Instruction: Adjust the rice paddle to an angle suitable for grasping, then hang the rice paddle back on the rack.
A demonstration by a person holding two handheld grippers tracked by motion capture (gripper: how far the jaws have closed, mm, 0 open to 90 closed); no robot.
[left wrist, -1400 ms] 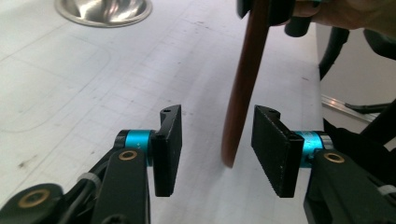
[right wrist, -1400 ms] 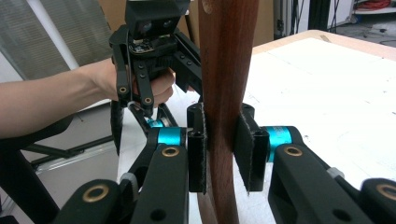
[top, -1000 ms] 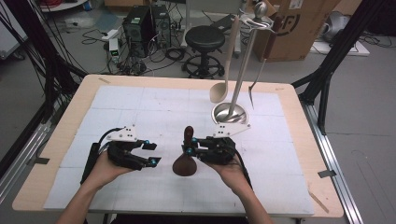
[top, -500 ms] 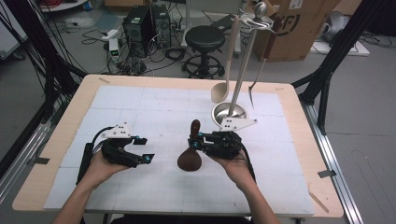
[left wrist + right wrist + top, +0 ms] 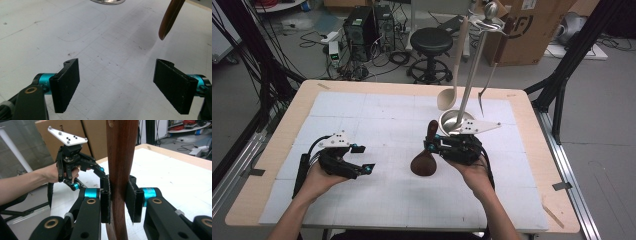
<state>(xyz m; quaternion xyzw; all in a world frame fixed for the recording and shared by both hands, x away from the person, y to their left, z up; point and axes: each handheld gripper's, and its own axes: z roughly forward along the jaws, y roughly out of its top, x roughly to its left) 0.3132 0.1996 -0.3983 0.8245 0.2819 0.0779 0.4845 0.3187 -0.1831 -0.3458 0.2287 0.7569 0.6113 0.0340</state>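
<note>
Gripping wooden spoon (image 5: 121,170), seemingly upright.

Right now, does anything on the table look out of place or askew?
Nothing looks spilled or damaged. The dark wooden spoon is off the utensil stand, held upright by the right gripper, bowl down just above the mat. The beige ladle hangs on the stand.

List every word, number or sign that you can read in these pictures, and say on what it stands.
No text can be read in full.
Box: large black print, partly hidden, not legible.
Label on that box: too small to read.
Cardboard in the right gripper view: a few dark letters, cut off, not legible.
</note>
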